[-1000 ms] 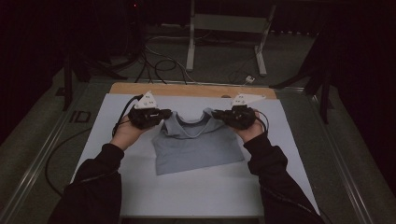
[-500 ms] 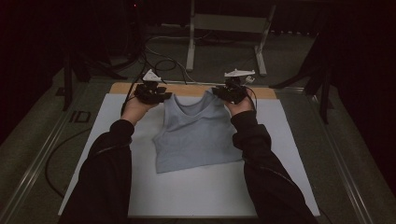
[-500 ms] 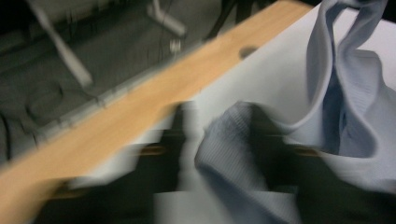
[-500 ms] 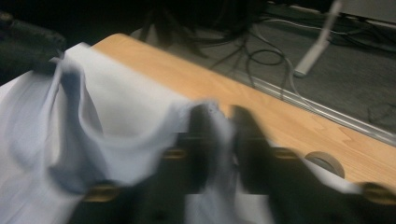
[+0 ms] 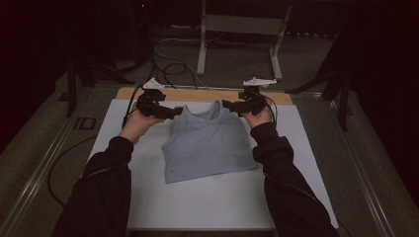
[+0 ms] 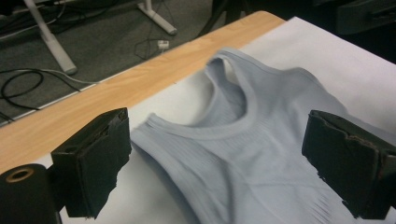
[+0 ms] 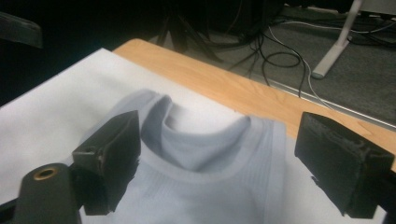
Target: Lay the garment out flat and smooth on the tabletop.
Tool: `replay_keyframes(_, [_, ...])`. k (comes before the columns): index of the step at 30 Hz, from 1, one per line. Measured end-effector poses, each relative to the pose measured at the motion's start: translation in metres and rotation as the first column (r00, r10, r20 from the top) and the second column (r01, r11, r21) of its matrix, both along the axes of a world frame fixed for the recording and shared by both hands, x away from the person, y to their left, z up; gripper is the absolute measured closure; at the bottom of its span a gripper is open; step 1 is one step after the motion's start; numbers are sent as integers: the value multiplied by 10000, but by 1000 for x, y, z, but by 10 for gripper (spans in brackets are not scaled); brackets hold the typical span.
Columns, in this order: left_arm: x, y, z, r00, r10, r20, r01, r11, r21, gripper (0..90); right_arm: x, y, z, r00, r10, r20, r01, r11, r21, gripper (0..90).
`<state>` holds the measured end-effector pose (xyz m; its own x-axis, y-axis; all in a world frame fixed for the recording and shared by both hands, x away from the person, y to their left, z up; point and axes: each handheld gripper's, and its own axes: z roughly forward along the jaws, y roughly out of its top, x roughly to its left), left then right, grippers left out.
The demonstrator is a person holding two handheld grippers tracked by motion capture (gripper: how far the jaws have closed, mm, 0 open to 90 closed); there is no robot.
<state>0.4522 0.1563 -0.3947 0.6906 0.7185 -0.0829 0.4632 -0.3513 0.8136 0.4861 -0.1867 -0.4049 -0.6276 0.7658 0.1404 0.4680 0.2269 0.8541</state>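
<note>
Tank top (image 5: 207, 143), pale blue, lies flat on the white sheet (image 5: 148, 197) that covers my table, straps toward 12 o'clock near the wooden edge (image 5: 197, 95). My left gripper (image 5: 173, 113) is at 10 o'clock of the top, just beside its strap; its jaws have just been opening and press on nothing. My right gripper (image 5: 228, 105) is at 1 o'clock, jaws also just opened wide, the cloth lying free below them.
</note>
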Motion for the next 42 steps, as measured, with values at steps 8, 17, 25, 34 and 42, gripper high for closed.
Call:
replay_keyframes(8, [-32, -3, -4, 9984, -526, 195, 530, 9983, -238, 89, -17, -7, -6, 9971, 726, -206, -731, 9970, -267, 143])
replay_keyframes(17, [-87, -2, -31, 9947, -1024, -61, 1022, 9945, -248, 89, -60, -27, -22, 9803, 1961, -223, -1967, 9801, -276, 143])
replay_keyframes(25, [-147, -10, -65, 9833, -1738, -548, 1787, 9783, 1050, 116, -103, -47, -46, 9705, 2197, -996, -2300, 9672, -1077, 239])
replay_keyframes(34, [-178, -11, -99, 9733, -2150, -803, 2288, 9370, 2641, 242, -129, -74, -87, 9656, 1139, -2336, -1482, 9797, -1350, 378])
replay_keyframes(42, [-172, -10, -114, 9699, -2264, -900, 2430, 9239, 2955, 389, -134, -86, -101, 9568, 783, -2800, -1181, 9847, -1282, 454])
